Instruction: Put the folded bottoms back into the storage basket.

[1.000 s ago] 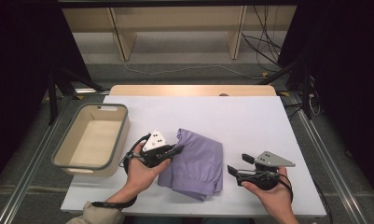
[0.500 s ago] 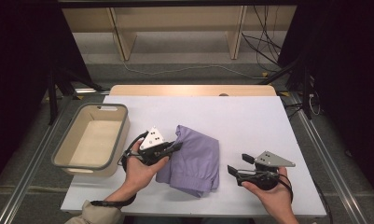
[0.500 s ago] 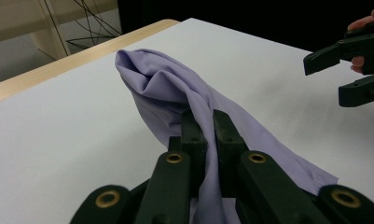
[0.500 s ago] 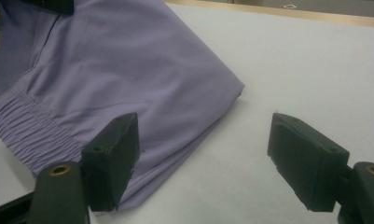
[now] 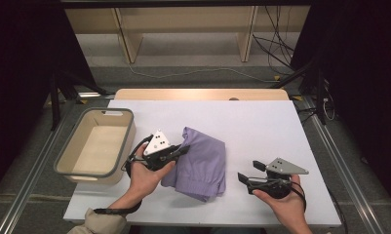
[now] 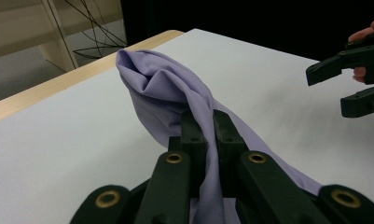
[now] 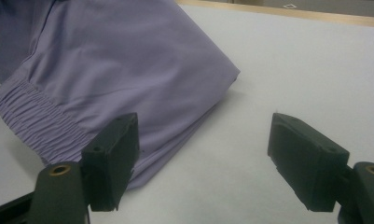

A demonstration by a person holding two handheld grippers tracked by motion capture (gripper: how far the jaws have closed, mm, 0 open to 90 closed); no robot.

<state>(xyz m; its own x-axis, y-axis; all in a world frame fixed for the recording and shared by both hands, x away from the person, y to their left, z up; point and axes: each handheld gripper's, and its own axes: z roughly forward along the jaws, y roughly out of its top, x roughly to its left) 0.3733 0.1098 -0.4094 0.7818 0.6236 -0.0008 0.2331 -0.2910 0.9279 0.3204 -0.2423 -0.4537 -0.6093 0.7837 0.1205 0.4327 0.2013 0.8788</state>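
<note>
- Your left gripper (image 5: 179, 150) is clamped on a fold of the purple cloth (image 5: 203, 163) at its near-left edge; in the left gripper view the fabric (image 6: 175, 98) runs between the closed jaws, so you look set to lift or drag it by that pinch.
- The cloth lies folded on the white table (image 5: 261, 126), just right of the beige bin (image 5: 96, 146) and near the table's middle.
- The pinched edge bunches up while the rest stays flat, which suggests the grip holds a ridge of the fabric, not the whole stack.
- Your right gripper (image 5: 249, 171) hovers to the right of the cloth, apart from it, jaws spread wide and empty; its own view shows the elastic hem (image 7: 35, 121) just ahead of the left jaw, a likely second hold.
- The bin is empty, its open side up, beside the cloth on the left.
- Beyond the table: a pale wooden frame (image 5: 183, 29), grey floor, loose cables (image 5: 281, 44), dark surroundings.
</note>
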